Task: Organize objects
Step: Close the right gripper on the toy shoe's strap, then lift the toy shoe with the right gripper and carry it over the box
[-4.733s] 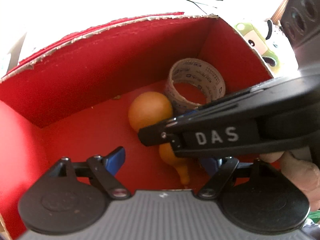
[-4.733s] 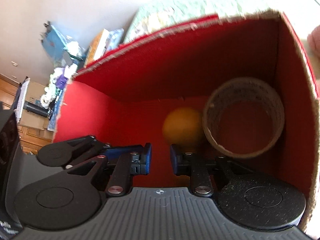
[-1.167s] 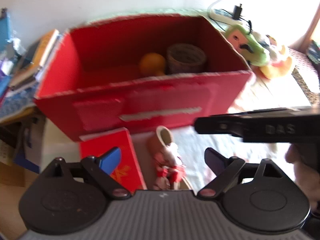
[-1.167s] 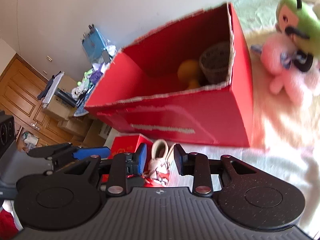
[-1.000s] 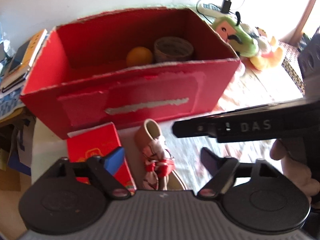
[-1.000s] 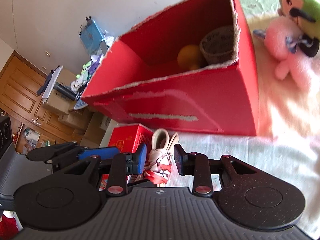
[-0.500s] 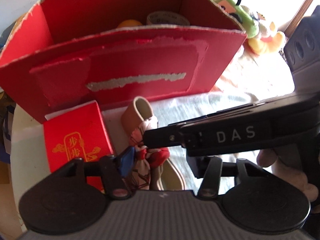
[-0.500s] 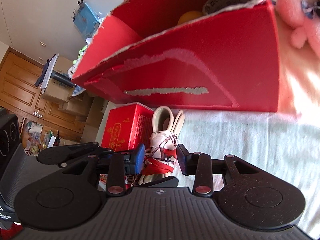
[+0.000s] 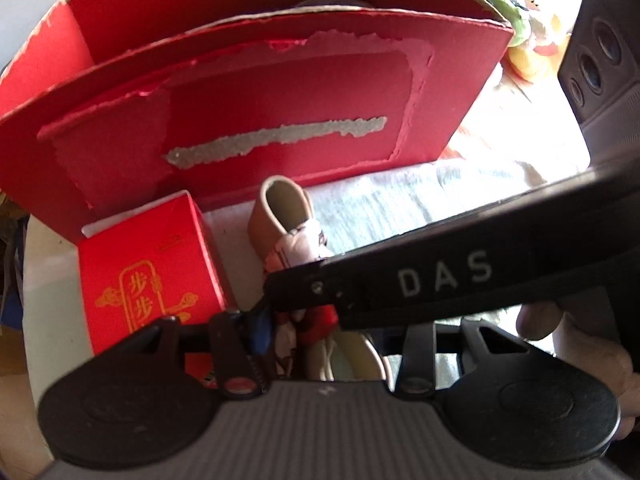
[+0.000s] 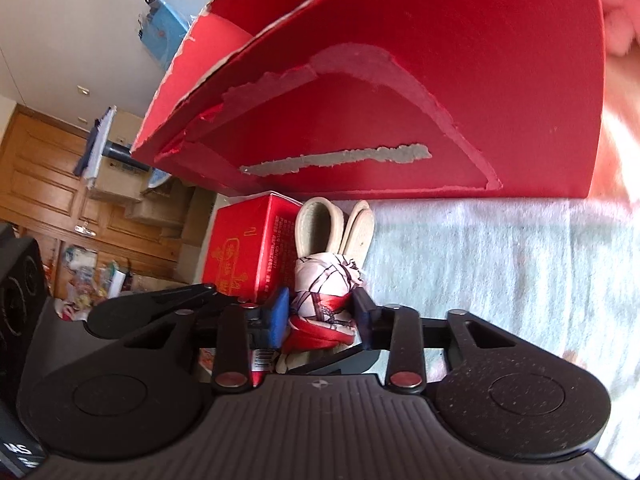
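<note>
A pair of small beige slippers with red and white patterned fabric (image 9: 288,236) (image 10: 328,272) lies on the pale cloth in front of a big red cardboard box (image 9: 280,92) (image 10: 400,80). A small red carton with gold characters (image 9: 148,276) (image 10: 244,248) stands just left of them. My right gripper (image 10: 320,316) has its fingers on both sides of the slippers' fabric top, touching it. My left gripper (image 9: 332,332) sits low over the same slippers, its blue left fingertip (image 9: 258,326) against the fabric; the right gripper's arm (image 9: 440,276) crosses in front and hides its right finger.
Plush toys (image 9: 528,36) lie right of the box. The pale cloth (image 10: 500,264) stretches to the right. Wooden cabinets and clutter (image 10: 80,208) lie beyond the table's left edge.
Both grippers have come out of the box, dropped in front of it and closed in on the slippers. The right fingers now bracket the fabric top.
</note>
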Action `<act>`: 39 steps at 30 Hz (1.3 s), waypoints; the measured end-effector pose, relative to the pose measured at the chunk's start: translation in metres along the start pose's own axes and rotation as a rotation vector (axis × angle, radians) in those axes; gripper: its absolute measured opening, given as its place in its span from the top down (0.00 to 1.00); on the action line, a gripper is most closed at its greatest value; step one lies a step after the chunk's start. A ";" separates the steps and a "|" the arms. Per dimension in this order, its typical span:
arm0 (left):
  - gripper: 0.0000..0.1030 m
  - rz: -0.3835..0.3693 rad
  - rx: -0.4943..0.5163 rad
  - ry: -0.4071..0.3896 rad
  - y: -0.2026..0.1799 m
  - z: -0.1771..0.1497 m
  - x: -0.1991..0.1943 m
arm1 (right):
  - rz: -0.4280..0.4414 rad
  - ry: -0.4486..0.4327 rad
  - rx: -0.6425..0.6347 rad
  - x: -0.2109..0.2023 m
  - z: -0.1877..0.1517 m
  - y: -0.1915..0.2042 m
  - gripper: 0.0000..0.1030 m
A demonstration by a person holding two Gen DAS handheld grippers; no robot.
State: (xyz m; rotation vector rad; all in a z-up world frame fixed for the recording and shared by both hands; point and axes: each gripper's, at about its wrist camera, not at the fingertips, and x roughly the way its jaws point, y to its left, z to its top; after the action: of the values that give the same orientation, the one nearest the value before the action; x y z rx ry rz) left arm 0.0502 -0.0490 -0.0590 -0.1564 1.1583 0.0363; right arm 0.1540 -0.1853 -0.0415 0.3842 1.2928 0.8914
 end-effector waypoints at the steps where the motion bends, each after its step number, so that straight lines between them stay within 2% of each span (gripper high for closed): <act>1: 0.58 0.000 -0.001 0.002 0.000 0.000 0.000 | 0.002 0.001 0.003 -0.002 0.000 -0.001 0.68; 5: 0.62 -0.004 0.018 0.004 -0.006 0.003 -0.003 | -0.005 -0.005 0.000 -0.010 -0.001 -0.003 0.68; 12: 0.62 -0.043 0.103 -0.015 -0.032 0.016 -0.013 | -0.020 -0.050 0.066 -0.046 -0.005 -0.025 0.69; 23: 0.62 -0.162 0.315 -0.059 -0.102 0.042 -0.018 | -0.131 -0.235 0.150 -0.127 -0.031 -0.059 0.72; 32: 0.62 -0.236 0.414 -0.175 -0.147 0.074 -0.046 | -0.180 -0.419 0.139 -0.180 -0.037 -0.046 0.72; 39: 0.62 -0.254 0.414 -0.269 -0.145 0.090 -0.078 | -0.199 -0.504 0.072 -0.196 -0.023 -0.023 0.72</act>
State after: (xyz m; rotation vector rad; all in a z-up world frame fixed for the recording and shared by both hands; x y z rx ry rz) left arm 0.1163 -0.1751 0.0624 0.0685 0.8496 -0.3945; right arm 0.1382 -0.3514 0.0661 0.4910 0.8784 0.5338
